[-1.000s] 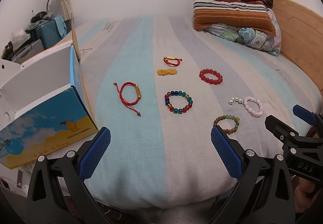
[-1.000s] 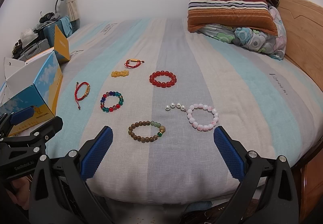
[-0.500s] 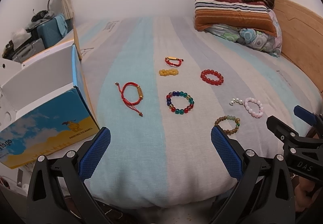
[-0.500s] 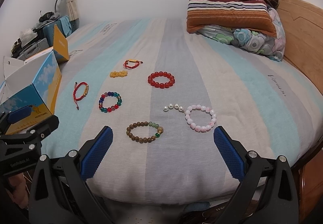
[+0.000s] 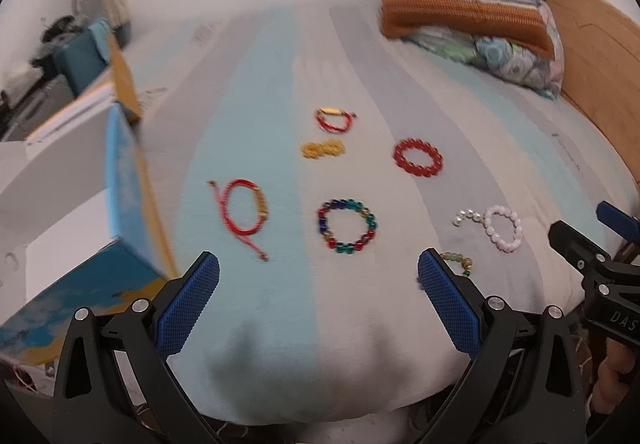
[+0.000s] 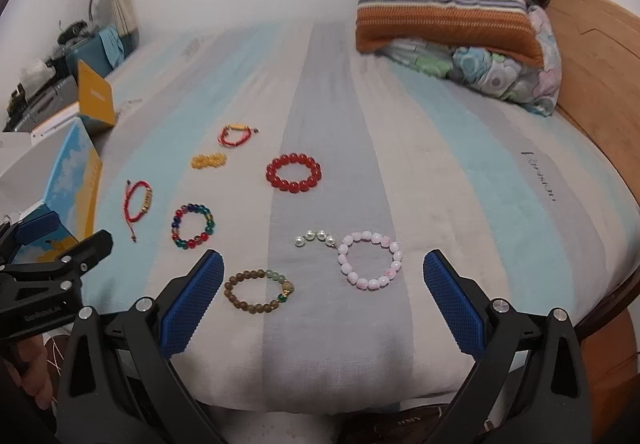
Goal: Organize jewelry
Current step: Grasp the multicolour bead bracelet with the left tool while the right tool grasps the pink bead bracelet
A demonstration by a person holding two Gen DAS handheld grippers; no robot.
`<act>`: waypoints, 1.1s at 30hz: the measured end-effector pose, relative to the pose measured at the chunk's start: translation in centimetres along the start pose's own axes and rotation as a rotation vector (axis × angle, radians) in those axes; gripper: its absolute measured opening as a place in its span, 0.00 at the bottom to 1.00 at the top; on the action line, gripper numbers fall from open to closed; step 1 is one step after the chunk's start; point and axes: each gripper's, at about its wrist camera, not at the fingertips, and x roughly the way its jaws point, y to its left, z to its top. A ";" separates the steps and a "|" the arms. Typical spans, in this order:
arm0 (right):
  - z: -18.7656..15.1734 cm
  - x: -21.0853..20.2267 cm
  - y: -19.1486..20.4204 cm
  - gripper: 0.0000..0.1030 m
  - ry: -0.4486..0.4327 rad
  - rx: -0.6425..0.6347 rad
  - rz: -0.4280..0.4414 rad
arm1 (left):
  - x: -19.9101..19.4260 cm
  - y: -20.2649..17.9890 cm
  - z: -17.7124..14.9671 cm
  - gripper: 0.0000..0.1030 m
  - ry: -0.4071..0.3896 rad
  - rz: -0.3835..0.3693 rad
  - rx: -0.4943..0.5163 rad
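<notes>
I had both tools held low at the near edge of the bed with the pale blue, grey and cream striped sheet (image 6: 328, 92) — the left gripper (image 5: 318, 286) and the right gripper (image 6: 323, 284) each with their blue-padded fingers spread wide and nothing between them. The jewelry lay loose on the sheet: a brown wooden bead bracelet with a few green beads (image 6: 259, 291) nearest me, just beside the right gripper's left finger, and a pale pink bead bracelet (image 6: 369, 259) to its right, touching a short curve of white pearls (image 6: 315, 237). Farther out lay a multicoloured glass bead bracelet (image 5: 347, 221), a red cord bracelet with a gold tube (image 5: 243, 213) to its left, a large red bead bracelet (image 6: 294, 173), a small clump of yellow beads (image 6: 208, 160) and, farthest, a second red cord bracelet with a gold bar (image 6: 236, 134). An open blue and yellow cardboard box (image 5: 120, 180) stood at the left — its contents I could not make out. Striped and floral pillows (image 6: 448, 24) were stacked at the far right.
</notes>
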 end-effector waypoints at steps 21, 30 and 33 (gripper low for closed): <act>1.9 13.0 -3.3 0.87 0.269 0.097 0.090 | 14.6 -1.3 3.3 0.95 0.245 -0.017 -0.031; 0.8 15.2 -5.9 0.73 0.343 0.148 0.028 | 16.2 -2.1 3.3 0.94 0.268 -0.032 -0.019; 0.4 15.4 -6.4 0.70 0.357 0.157 0.025 | 16.3 -2.3 3.0 0.94 0.267 -0.024 -0.012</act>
